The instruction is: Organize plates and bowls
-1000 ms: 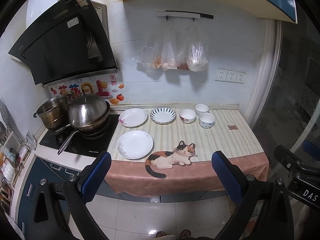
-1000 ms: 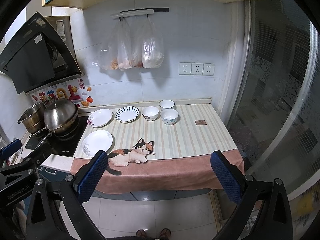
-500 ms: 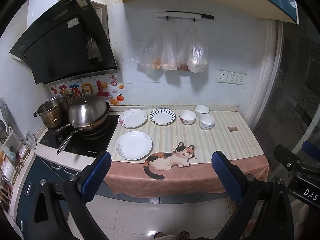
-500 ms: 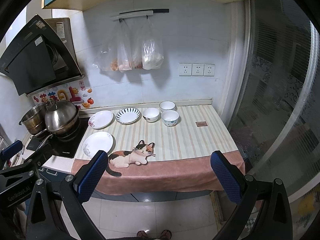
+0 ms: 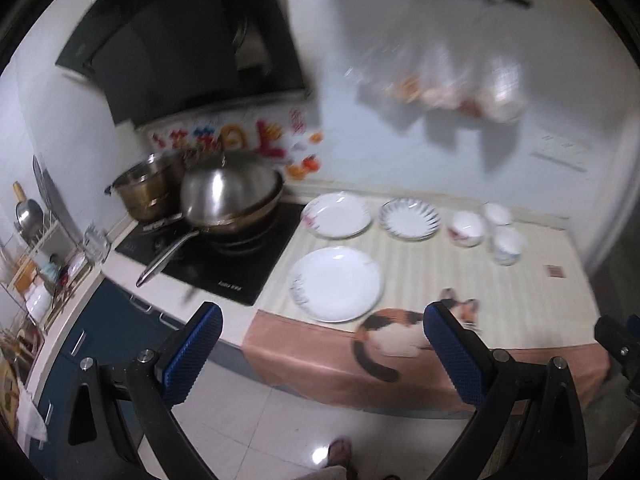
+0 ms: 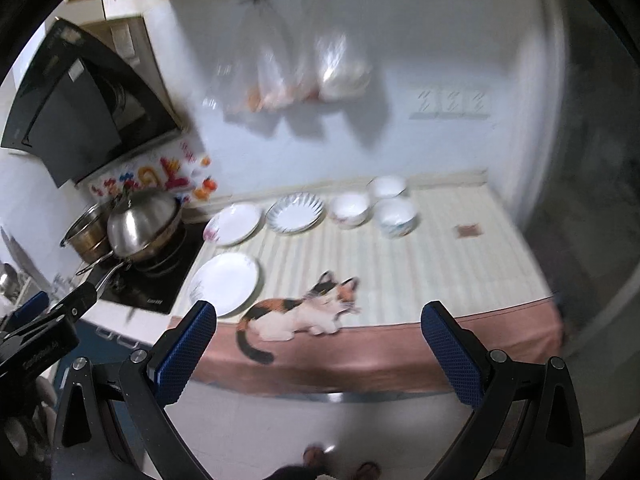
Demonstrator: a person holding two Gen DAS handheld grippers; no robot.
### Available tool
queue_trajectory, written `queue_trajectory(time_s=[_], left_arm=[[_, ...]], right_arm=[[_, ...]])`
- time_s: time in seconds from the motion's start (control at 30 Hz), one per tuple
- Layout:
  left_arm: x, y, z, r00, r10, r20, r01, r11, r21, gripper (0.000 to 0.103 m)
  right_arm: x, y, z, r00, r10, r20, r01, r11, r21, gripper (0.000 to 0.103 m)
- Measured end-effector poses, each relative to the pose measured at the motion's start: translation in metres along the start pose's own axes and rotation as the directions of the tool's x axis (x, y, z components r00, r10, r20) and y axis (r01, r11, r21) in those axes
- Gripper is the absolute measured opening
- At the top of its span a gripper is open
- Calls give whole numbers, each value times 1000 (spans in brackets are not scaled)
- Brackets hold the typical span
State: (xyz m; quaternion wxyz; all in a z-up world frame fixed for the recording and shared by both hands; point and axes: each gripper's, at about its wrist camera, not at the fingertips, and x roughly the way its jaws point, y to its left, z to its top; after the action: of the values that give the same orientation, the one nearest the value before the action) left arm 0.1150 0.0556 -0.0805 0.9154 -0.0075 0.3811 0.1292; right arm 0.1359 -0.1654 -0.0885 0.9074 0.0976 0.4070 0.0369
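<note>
At the far left of the left wrist view a wire rack (image 5: 38, 264) holds small kitchen items, too blurred to name. Right of it a black cooktop (image 5: 224, 256) carries a steel pot (image 5: 146, 192) and a lidded wok (image 5: 234, 200) whose long handle points toward the lower left. A dark range hood (image 5: 188, 36) fills the upper left of the frame.

The tabletop (image 5: 532, 296), covered by a striped cloth with a cat picture (image 5: 404, 328) at its near edge, begins just right of the cooktop. The large white plate (image 5: 336, 284) lies near the front edge, left of centre. Behind it sits the floral plate (image 5: 337, 216), and just to its right the blue-rimmed plate (image 5: 410, 218). Further right are three bowls: the red-patterned bowl (image 5: 466, 228), the back bowl (image 5: 497, 213) and the front bowl (image 5: 508, 245), the last two close together. None of them is stacked. Plastic bags (image 5: 452, 88) hang on the wall in the upper right.

The left tongs (image 5: 320, 354) are at the bottom of the frame, short of the tabletop edge, blue pads spread wide apart and holding nothing.

In the right wrist view the same row reads left to right across the middle, with the large white plate at centre left. The right tongs (image 6: 318, 354) are likewise wide apart and empty, below the cloth's pink hem. Both views are smeared by motion.
</note>
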Motion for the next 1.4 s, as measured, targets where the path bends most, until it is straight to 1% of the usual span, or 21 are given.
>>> queue_trajectory(time_s=[0.07,0.13,0.23,0.3,0.4,0.43,0.47,0.53,0.57,0.7,0.77,0.8,0.83,0.87,0.9,0.93,0.97,1.03,1.1,1.17,1.4], left_arm=[[43,14,3,999,-4,-50,3,1000,-19,103],[87,24,8,994,-13,-107,11,1000,-24,103],[162,40,13,980,-28,-196,24,999,-22,102],[215,49,15,963,-42,-267,40,999,-12,100],[288,68,16,930,-77,-360,70,997,-32,93],[309,73,16,916,-89,-391,79,996,-43,88],[332,78,16,898,-110,-425,95,994,-57,79],[363,83,14,874,-136,-466,112,991,-79,73],[379,84,13,859,-149,-489,125,989,-82,70],[424,80,6,811,-176,-559,166,984,-68,63],[440,80,2,783,-189,-593,187,980,-66,53],[449,80,-1,771,-198,-605,198,978,-68,50],[455,78,-4,761,-205,-616,210,976,-65,44],[459,77,-5,755,-208,-622,215,974,-65,37],[462,77,-7,747,-217,-628,223,972,-72,33],[464,76,-9,744,-226,-628,227,971,-81,32],[464,76,-9,748,-237,-620,231,969,-91,32],[464,75,-10,749,-239,-618,230,969,-96,32],[462,73,-11,751,-236,-617,224,970,-98,32],[457,68,-13,761,-224,-610,219,972,-83,32],[425,34,-2,789,-212,-576,218,974,-59,32]], right_arm=[[42,9,4,999,5,-40,-5,1000,-14,103],[99,22,11,995,6,-99,-9,999,-40,103],[169,38,17,985,30,-172,-39,998,-51,103],[229,51,22,972,34,-231,-45,998,-44,103],[312,65,25,946,46,-320,-57,998,-26,103],[346,71,27,934,59,-353,-72,997,-24,102],[363,74,26,926,64,-372,-78,997,-23,100],[414,84,26,903,79,-423,-95,995,-16,98],[433,88,27,891,88,-446,-102,995,-8,94],[494,99,24,847,108,-520,-116,993,17,82],[516,101,21,821,131,-556,-128,991,44,71],[525,103,19,809,140,-571,-132,990,54,69],[534,105,17,795,151,-588,-139,988,67,65],[541,105,15,786,163,-597,-148,986,75,58],[550,107,13,772,171,-612,-153,985,82,54],[558,108,10,759,179,-626,-158,983,89,45],[557,109,7,750,188,-634,-165,982,96,34],[563,110,2,730,211,-650,-179,977,117,18],[561,109,1,738,228,-635,-192,973,126,18],[560,110,1,746,224,-626,-200,974,110,18],[537,84,11,751,247,-612,-243,966,93,18]])
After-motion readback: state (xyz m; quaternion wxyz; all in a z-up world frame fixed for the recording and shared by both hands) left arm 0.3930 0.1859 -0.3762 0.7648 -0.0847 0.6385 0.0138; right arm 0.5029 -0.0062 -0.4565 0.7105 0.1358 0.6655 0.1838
